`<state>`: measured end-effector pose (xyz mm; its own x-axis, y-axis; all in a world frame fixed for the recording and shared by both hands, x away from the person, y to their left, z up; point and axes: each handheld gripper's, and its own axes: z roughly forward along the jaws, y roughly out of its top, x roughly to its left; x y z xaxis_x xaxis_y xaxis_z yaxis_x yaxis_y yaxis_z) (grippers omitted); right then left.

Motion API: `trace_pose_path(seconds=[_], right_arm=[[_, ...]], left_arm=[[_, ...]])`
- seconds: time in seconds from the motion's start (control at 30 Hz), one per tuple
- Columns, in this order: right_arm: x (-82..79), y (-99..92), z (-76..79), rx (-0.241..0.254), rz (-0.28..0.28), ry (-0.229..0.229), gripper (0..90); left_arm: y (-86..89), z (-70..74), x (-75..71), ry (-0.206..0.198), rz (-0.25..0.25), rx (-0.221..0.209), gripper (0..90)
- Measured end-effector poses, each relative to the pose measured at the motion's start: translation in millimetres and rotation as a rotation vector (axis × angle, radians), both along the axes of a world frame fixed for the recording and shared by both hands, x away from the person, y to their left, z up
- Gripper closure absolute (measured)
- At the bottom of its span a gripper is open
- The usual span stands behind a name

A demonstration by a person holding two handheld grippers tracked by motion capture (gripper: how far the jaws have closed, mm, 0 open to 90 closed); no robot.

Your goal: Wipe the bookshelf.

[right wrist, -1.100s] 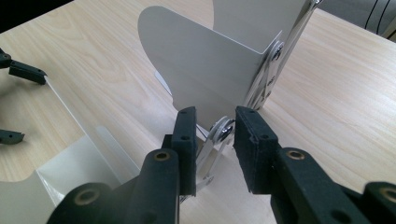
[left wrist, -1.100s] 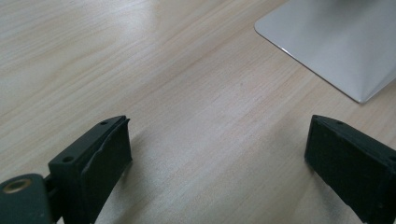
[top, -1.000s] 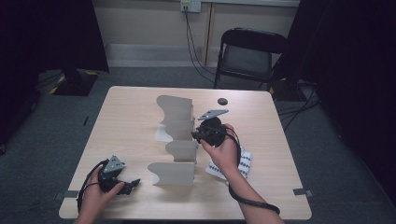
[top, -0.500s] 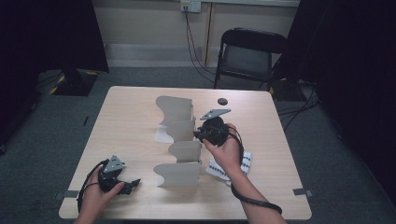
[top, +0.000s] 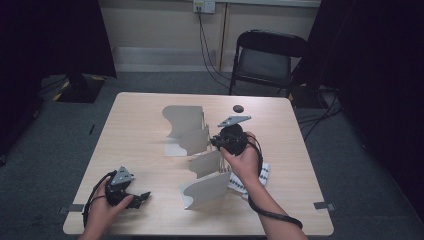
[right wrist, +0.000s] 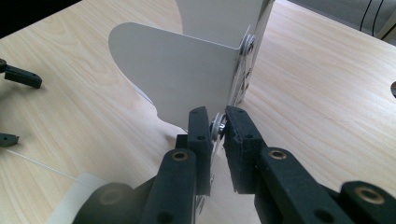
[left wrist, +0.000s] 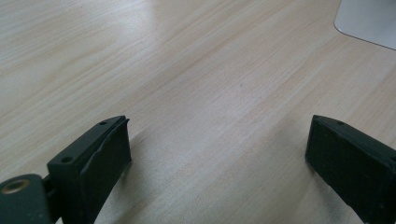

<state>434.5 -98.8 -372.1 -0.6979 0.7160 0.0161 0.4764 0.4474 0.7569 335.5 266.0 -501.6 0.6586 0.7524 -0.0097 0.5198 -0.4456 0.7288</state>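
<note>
White metal divider rack (right wrist: 187, 79) sits pinched between right tongs (right wrist: 218, 127).

Left gripper (left wrist: 219, 154): its 2 black jaws rise from the bottom edge, 1 at each side, standing wide apart with nothing between them. Beneath and beyond them lies the pale wood-grain table (left wrist: 196, 70), each jaw throwing a soft shadow onto it. At the top right corner, a rounded corner of a white sheet (left wrist: 371, 21) lies flat on the wood, well apart from both jaws.
</note>
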Motion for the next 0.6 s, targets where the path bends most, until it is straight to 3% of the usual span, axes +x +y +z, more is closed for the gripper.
trace_pose_path(seconds=[0.13,0.6], right_arm=[[-0.1,-0.6,0.1,0.001,-0.003,-0.002,82.1],[3.3,-9.0,-1.6,0.077,-0.035,0.028,84.0]], left_arm=[[0.1,0.0,0.1,0.000,-0.001,0.001,6.1],[0.2,0.1,0.3,-0.001,-0.003,0.004,6.0]])
